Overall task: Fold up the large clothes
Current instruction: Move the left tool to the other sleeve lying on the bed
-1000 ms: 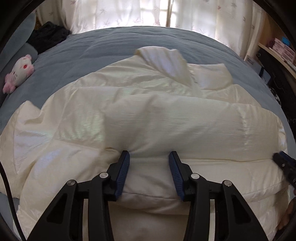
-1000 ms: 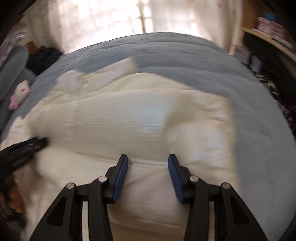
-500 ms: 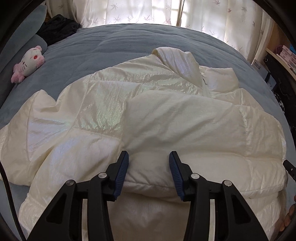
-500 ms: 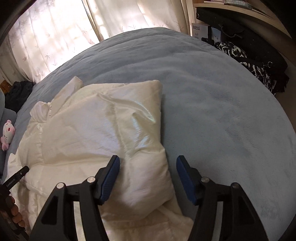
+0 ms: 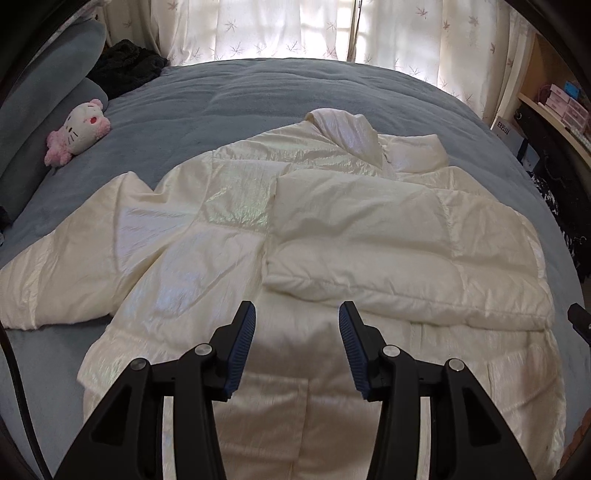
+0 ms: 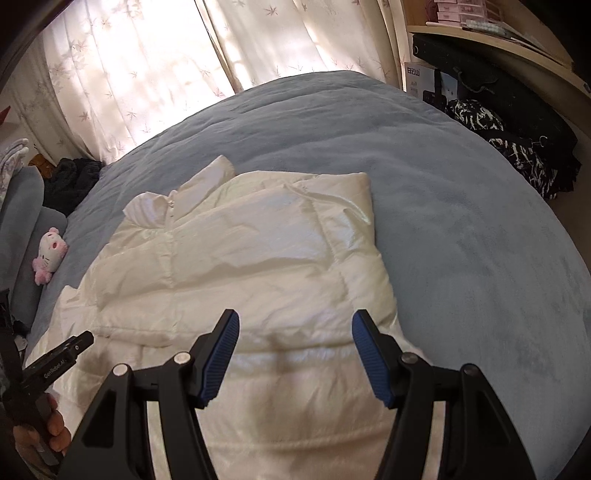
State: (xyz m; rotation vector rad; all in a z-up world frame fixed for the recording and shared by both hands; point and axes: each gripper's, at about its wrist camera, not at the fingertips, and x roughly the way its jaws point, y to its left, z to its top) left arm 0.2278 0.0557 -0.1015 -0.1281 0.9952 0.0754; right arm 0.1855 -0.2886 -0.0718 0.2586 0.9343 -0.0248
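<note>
A cream puffer jacket [image 5: 332, 236] lies spread on the blue-grey bed [image 5: 258, 96], collar at the far end. Its right sleeve is folded across the body [image 5: 406, 266]; the left sleeve [image 5: 74, 266] lies stretched out to the left. My left gripper [image 5: 296, 314] is open and empty, held above the jacket's lower middle. In the right wrist view the jacket [image 6: 258, 266] shows from its right side. My right gripper [image 6: 293, 325] is open and empty above the jacket's lower right part. The left tool shows at that view's lower left [image 6: 55, 362].
A pink and white plush toy [image 5: 79, 131] lies at the bed's left by a grey pillow [image 5: 44, 92]. Dark clothing [image 5: 125, 70] sits at the far left corner. Curtains [image 5: 314, 26] hang behind. Shelves and dark patterned fabric [image 6: 517, 147] stand on the right.
Both grippers have let go of the folded right sleeve and pulled back above the jacket. The right gripper has opened wider. The sleeve stays folded across the body.
</note>
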